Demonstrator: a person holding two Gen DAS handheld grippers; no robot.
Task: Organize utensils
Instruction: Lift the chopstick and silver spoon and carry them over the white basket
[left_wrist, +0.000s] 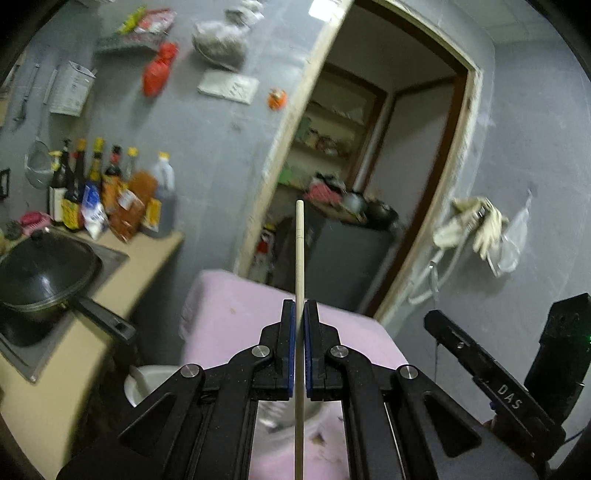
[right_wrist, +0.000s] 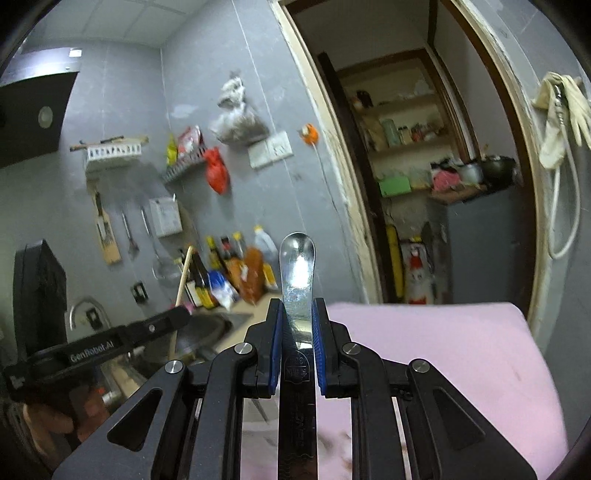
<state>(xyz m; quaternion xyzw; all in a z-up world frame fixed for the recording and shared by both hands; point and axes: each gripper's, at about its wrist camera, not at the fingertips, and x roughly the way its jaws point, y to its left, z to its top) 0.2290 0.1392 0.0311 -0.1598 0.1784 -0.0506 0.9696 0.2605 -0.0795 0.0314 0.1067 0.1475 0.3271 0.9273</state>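
Holding a thin wooden chopstick (left_wrist: 299, 258) clamped in my left hand-held gripper (left_wrist: 299, 314), pointing 12 o'clock; right hand-held gripper (right_wrist: 297, 314) pinches a shiny metal spoon (right_wrist: 297, 266). Pink cloth bench (right_wrist: 443, 350) below, bottles (left_wrist: 110, 192) at 10 o'clock.

A home kitchen: sauce and oil bottles (left_wrist: 103, 192) crowd the bench (left_wrist: 55, 369) beside a lidded black pan (left_wrist: 44, 273), ladles and a strainer (right_wrist: 162, 258) hang on the grey tiled wall (left_wrist: 207, 147), and a doorway opens onto pantry shelves (right_wrist: 406, 122).
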